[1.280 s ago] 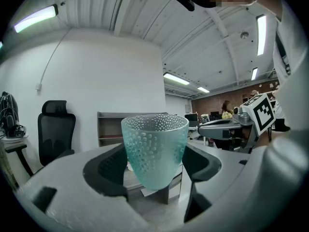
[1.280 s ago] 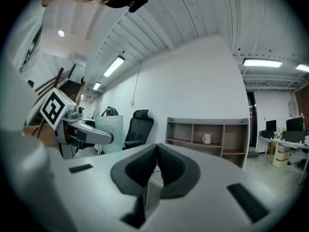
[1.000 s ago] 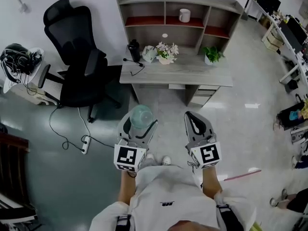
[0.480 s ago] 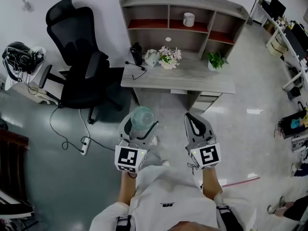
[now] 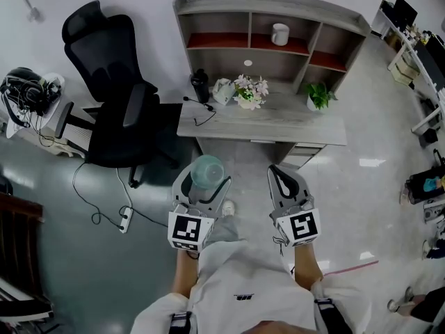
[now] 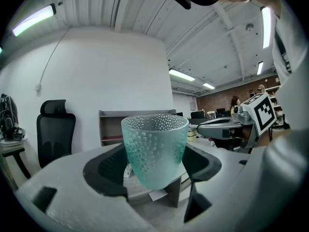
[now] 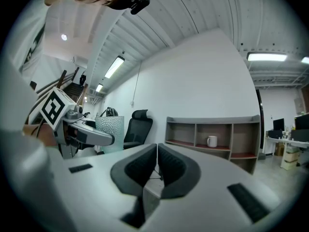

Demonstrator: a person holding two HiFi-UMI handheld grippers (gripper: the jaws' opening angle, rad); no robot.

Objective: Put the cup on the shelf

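Left of the desk (image 5: 278,120) a black office chair (image 5: 115,82) sits pushed out sideways, so the desk front is free to walk up to. Next, well short of the desk, the left gripper (image 5: 201,185) is clamped on a teal bubble-textured glass cup (image 5: 207,170), pads on opposite sides and rim up, I'd guess so it can go straight down flat. The shelf (image 5: 278,3) stands on the back of the desk with a white mug (image 5: 280,33) in its middle upper bay. The bays beside it look free, so I'd aim there. The right gripper (image 5: 284,184), also short of the desk, has its jaws pressed together on nothing, probably just along for the ride. Writing: nothing readable, only square black-and-white markers (image 5: 186,229) on the gripper cubes and a shirt logo (image 5: 241,296) too small to make out
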